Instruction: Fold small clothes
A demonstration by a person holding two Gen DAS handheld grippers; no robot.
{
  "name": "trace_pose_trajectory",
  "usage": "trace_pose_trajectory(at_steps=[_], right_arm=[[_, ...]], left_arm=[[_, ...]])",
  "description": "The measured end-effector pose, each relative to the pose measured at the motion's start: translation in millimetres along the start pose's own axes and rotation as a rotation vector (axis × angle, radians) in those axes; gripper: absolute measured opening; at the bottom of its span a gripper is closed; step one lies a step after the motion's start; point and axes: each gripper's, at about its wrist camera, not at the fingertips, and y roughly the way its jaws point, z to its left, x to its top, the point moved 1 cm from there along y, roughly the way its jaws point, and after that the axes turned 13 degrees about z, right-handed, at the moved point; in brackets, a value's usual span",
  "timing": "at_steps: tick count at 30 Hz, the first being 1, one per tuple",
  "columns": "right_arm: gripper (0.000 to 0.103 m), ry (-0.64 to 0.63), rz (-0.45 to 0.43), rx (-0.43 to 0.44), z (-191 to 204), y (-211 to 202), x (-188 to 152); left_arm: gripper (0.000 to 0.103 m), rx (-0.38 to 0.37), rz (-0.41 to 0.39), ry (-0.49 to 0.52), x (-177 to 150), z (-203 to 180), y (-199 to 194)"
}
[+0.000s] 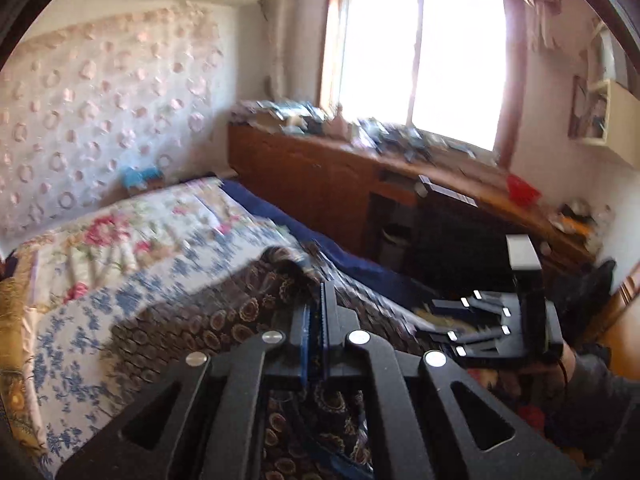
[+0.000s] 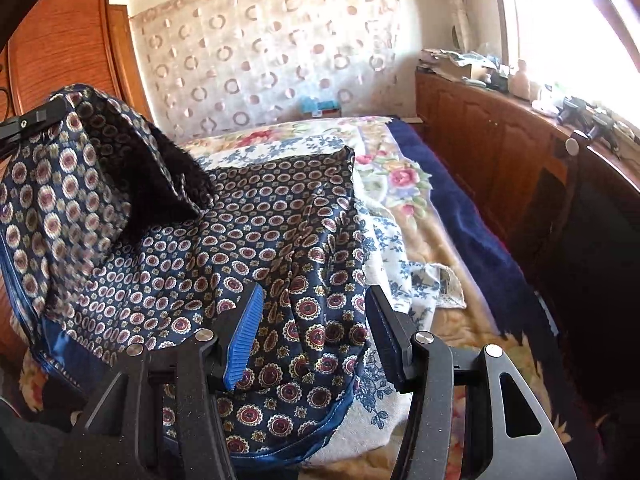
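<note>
One bed, covered by one floral blanket with a dark blue edge.

One navy garment with a medallion print, spread across the bed's near half; one corner is raised at the left of the right wrist view, showing dark lining.

One white cloth with blue flowers, lying under and beside the garment.

Two hand-held grippers. Left gripper: jaws closed together, pinching a fold of the navy garment, which drapes beneath it. Right gripper: jaws standing about half apart, hovering over the garment's lower portion; the cloth lies between them, pads not pressing on it.

One wooden cabinet run under one window, its top cluttered with small items too blurred to count.

One wooden wardrobe.
</note>
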Motion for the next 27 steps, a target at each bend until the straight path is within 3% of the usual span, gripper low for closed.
trace_pose_trajectory(at_steps=[2,4,7,17,27], right_arm=[[0.054,-0.005,0.003,-0.001,1,1,1],[0.054,-0.007,0.002,-0.001,1,3,2],[0.054,-0.011,-0.001,-0.004,5,3,6],[0.054,-0.089,-0.023,-0.009,25,5,37],[0.054,-0.193,0.021,0.101,67,51,125]], left_arm=[[0.025,-0.004,0.040,0.018,-6,-5,4],[0.036,-0.009,0.047,0.019,-9,-6,1],[0.041,-0.018,0.038,0.007,-15,-6,-8],[0.042,0.084,0.027,-0.104,-58,36,-24],[0.043,0.145,0.055,-0.237,-99,87,-24]])
